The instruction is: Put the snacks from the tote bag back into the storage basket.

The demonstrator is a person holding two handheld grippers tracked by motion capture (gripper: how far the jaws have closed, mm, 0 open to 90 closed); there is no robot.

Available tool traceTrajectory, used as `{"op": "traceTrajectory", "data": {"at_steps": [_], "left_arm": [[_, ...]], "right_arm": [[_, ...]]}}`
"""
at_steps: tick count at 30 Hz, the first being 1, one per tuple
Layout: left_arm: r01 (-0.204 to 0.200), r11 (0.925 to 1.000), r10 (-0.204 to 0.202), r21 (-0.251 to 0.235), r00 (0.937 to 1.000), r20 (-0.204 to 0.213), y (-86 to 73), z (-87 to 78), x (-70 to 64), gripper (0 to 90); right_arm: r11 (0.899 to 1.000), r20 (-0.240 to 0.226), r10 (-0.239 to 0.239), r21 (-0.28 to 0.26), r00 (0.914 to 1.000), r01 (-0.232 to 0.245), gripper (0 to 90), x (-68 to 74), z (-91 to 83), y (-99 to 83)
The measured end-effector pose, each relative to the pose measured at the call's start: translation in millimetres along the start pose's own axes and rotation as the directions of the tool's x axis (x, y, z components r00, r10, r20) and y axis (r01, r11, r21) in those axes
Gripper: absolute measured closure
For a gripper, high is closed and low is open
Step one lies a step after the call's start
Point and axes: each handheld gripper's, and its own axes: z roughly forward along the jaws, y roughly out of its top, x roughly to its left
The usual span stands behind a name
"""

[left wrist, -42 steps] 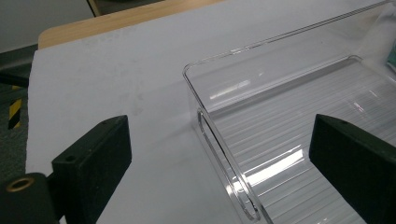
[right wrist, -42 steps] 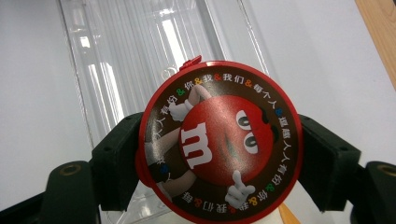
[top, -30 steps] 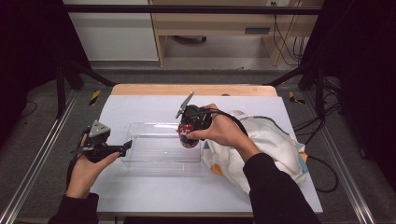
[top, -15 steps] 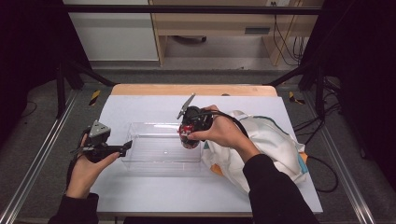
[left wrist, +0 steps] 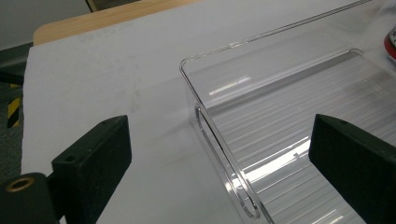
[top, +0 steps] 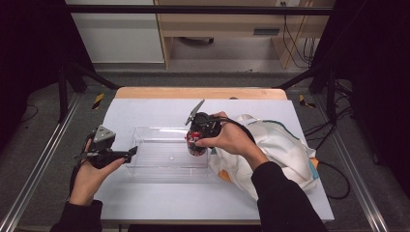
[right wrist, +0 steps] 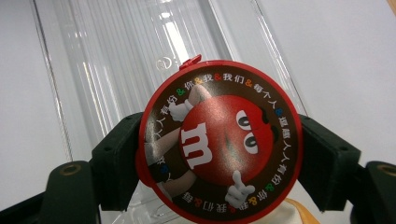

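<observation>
From the high view we see a person at a white table (top: 159, 203), a gripper in each hand. The right gripper (top: 197, 140) holds a red candy tub (top: 196, 143) at the right end of a clear plastic bin (top: 167, 155), just above or inside its rim; we cannot tell whether the tub touches the bin's floor. The left gripper (top: 131, 153) sits at the bin's left end with its jaws apart. A white cloth bag (top: 285, 145) lies crumpled to the right of the bin, under the right forearm.

In the left gripper view we look along two black jaws spread wide, one on each side of the bin's (left wrist: 289, 116) near-left corner, gripping nothing. A sliver of the candy tub (left wrist: 390, 44) shows at the far right edge.

In the right gripper view the jaws press on both sides of the candy tub (right wrist: 219, 147), whose round red lid with a cartoon candy face looks up at us. The ribbed bin (right wrist: 140, 60) stretches away beneath it.

We judge the tub is picked up and brought over the bin. What is left is to lower it, let go, and pull the gripper away.
</observation>
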Motion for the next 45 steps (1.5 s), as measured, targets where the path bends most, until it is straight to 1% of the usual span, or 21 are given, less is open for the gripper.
{"op": "traceTrajectory", "data": {"at_steps": [4,6,10,12,18,22,24,25,27,28,29,30,31,37,38,43,44,45], "left_arm": [[0.000,1.0000,0.000,0.000,1.0000,0.000,0.0,0.0,0.1,6.0],[-0.004,1.0000,0.004,0.004,1.0000,0.001,0.0,-0.2,0.3,6.0],[-0.005,1.0000,0.005,0.004,1.0000,0.002,0.1,0.0,-0.2,6.0],[-0.002,1.0000,0.002,0.004,1.0000,0.002,0.1,0.1,-0.5,6.0],[-0.002,1.0000,0.002,0.006,1.0000,0.004,0.1,0.4,-1.0,6.0],[-0.003,1.0000,0.003,0.004,1.0000,0.003,0.0,0.2,-0.7,6.0],[-0.003,1.0000,0.003,0.005,1.0000,0.003,0.0,0.1,-0.6,6.0],[-0.003,1.0000,0.003,0.005,1.0000,0.003,0.0,0.1,-0.7,6.0],[-0.004,1.0000,0.004,0.006,1.0000,0.003,0.1,0.1,-1.0,6.0],[-0.004,1.0000,0.004,0.006,1.0000,0.004,0.1,0.2,-1.1,6.0],[-0.005,1.0000,0.004,0.004,1.0000,0.004,0.1,0.5,-1.3,6.0],[-0.004,1.0000,0.004,0.003,1.0000,0.004,0.0,0.7,-1.4,6.0],[-0.005,1.0000,0.005,0.004,1.0000,0.004,-0.1,0.8,-1.4,6.0],[-0.005,1.0000,0.005,0.006,1.0000,0.003,-0.1,0.6,-0.9,6.0],[-0.005,1.0000,0.005,0.007,1.0000,0.004,-0.1,0.7,-1.0,6.0],[-0.006,1.0000,0.006,0.007,1.0000,0.004,-0.4,1.3,-1.4,6.0],[-0.006,1.0000,0.006,0.007,1.0000,0.004,-0.4,1.3,-1.4,6.0],[-0.006,1.0000,0.006,0.007,1.0000,0.004,-0.4,1.3,-1.3,6.0]], "right_arm": [[1.000,0.004,0.007,-0.002,1.0000,-0.007,25.4,0.3,0.7,-0.3],[1.000,0.005,-0.003,-0.004,1.0000,0.003,25.4,0.0,1.5,-0.4],[1.000,0.009,0.008,-0.001,0.9999,-0.008,25.4,0.3,3.9,-1.3],[1.000,0.011,0.004,-0.006,0.9999,-0.004,25.4,0.0,5.4,-1.7],[1.000,0.013,-0.003,0.003,0.9999,0.003,25.4,0.5,9.0,-1.3],[1.000,0.012,0.000,0.007,0.9999,0.000,25.4,0.6,11.0,-1.7],[1.000,0.012,-0.007,0.007,0.9999,0.007,25.4,0.2,12.2,-2.2],[1.000,0.012,0.004,0.012,0.9999,-0.004,25.4,0.8,12.5,-1.9],[1.000,0.012,-0.004,0.006,0.9999,0.004,25.4,0.5,13.9,-2.6],[1.000,0.012,0.005,0.011,0.9999,-0.005,25.4,1.2,14.4,-2.4],[1.000,0.010,-0.001,0.014,0.9999,0.001,25.4,1.1,14.8,-2.7],[1.000,0.010,0.003,0.016,0.9999,-0.003,25.4,1.5,15.4,-2.9],[1.000,0.010,-0.005,0.010,0.9999,0.004,25.4,1.2,16.5,-3.4],[1.000,0.008,-0.002,0.013,1.0000,0.002,25.4,1.9,18.4,-3.7],[1.000,0.008,-0.010,0.010,0.9999,0.010,25.4,1.3,18.6,-3.8],[1.000,0.010,-0.004,0.013,0.9999,0.004,25.4,1.9,19.1,-4.0],[1.000,0.009,-0.011,0.011,0.9999,0.011,25.4,1.5,19.4,-4.3],[1.000,0.009,-0.005,0.017,0.9999,0.005,25.4,2.0,19.5,-4.2]]}}
